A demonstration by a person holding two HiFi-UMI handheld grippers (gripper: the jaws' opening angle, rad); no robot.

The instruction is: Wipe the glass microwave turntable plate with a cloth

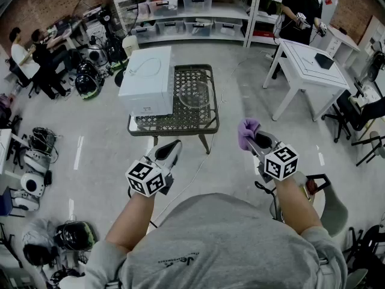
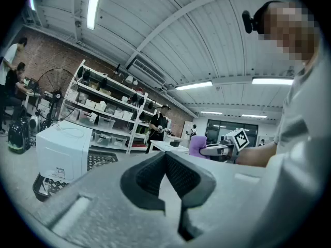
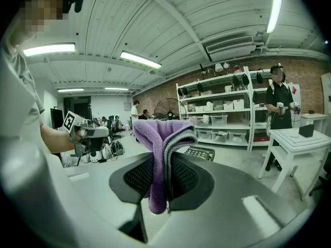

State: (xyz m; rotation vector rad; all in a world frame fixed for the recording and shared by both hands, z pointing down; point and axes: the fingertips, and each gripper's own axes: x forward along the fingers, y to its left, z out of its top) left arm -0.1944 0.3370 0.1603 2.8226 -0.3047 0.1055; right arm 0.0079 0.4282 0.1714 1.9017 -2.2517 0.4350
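Observation:
The glass turntable plate (image 1: 194, 93) lies flat on a low metal mesh table (image 1: 204, 124), beside a white microwave (image 1: 147, 80). My right gripper (image 1: 255, 141) hangs over the floor to the right of the table, shut on a folded purple cloth (image 1: 248, 129); the same cloth (image 3: 161, 156) is pinched between the pads and sticks up above them. My left gripper (image 1: 168, 152) is held in front of the table's near edge, shut with nothing between its jaws (image 2: 166, 179). Both grippers are apart from the plate.
A white table (image 1: 310, 65) stands at the right with a person (image 1: 304, 8) behind it. Shelving with bins (image 1: 192, 11) lines the back. Helmets and gear (image 1: 87, 80) lie on the floor at left, near seated people (image 1: 36, 56). A cable (image 1: 201, 161) trails from the mesh table.

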